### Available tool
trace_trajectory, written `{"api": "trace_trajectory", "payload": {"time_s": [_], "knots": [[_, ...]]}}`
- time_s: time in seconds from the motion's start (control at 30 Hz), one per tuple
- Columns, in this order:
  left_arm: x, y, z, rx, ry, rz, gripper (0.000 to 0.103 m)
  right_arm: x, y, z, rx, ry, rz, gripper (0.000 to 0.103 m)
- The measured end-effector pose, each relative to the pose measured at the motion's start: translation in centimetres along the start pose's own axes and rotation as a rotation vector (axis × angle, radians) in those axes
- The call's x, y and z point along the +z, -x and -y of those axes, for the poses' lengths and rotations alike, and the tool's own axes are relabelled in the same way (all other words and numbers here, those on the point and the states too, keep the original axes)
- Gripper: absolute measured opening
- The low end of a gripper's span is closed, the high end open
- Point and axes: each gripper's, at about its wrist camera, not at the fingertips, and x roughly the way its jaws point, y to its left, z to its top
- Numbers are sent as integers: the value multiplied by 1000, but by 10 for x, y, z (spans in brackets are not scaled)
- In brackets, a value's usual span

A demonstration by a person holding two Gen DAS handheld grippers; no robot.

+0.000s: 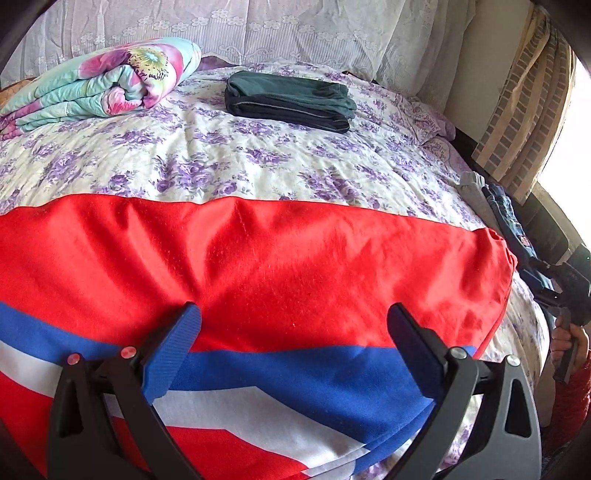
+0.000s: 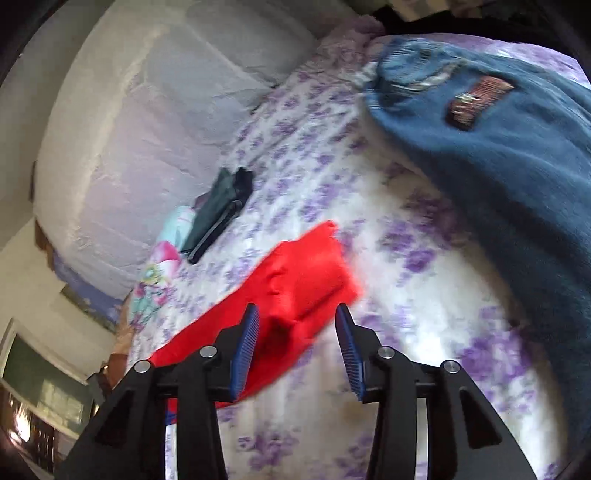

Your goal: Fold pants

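Bed covered with a white sheet printed in purple flowers; lace-covered headboard behind it. Patterned curtain at the right edge, bright window beside it. The right wrist view is motion-blurred.

Folded floral quilt at far left near the headboard. Stack of dark folded clothes mid-bed, well apart from the work. Blue jeans lie on the right side of the bed; a reddish patch on them, writing too blurred to read.

Red pants with blue and white stripes spread flat across the near bed, filling the left wrist view.

Left gripper hovers over the pants, tongs spread wide, nothing pinched. Right gripper is at the pants' right end, tongs spread, red cloth between them but not pinched.
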Motion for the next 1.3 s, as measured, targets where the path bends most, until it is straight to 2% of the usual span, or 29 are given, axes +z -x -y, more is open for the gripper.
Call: {"api": "trace_trajectory", "payload": {"time_s": [0.1,0.27,0.33,0.4,0.5,0.57,0.63,0.77,0.8,0.93,1.1,1.13,1.2,1.27,1.3], "knots": [[0,0,0,-2,4,3,98,-1,-16,-2,95,-61,-71,45],[-1,0,0,1,1,2,98,-17,-42,-15,155,-93,-154,46],[0,0,0,0,2,2,98,-20,-53,-15,153,-125,-183,44],[0,0,0,0,2,2,98,-20,-61,-17,150,-129,-186,37],[0,0,0,0,2,2,98,-15,-65,-20,157,-138,-148,4],[0,0,0,-3,3,3,98,-13,-56,-32,153,-82,-100,4],[0,1,0,-7,6,4,98,-13,-48,-42,138,-19,-88,4],[-1,1,1,-13,5,4,98,-25,-57,-11,38,-68,-193,3],[-1,1,1,-13,5,4,98,-29,-58,-4,46,-74,-206,2],[-2,1,2,-9,4,2,98,-26,-41,-7,52,-67,-197,19],[-1,1,2,-9,4,2,98,-15,-8,-23,-6,27,-81,19],[-1,1,2,-9,4,2,98,-12,-4,-27,-20,53,-57,23],[-1,1,2,-9,4,1,98,-6,-8,-38,-59,123,-43,36],[-1,1,2,-9,4,1,98,-2,-21,-45,-77,168,-55,44],[-1,1,2,-9,4,1,98,0,-31,-46,-81,185,-78,44]]}}
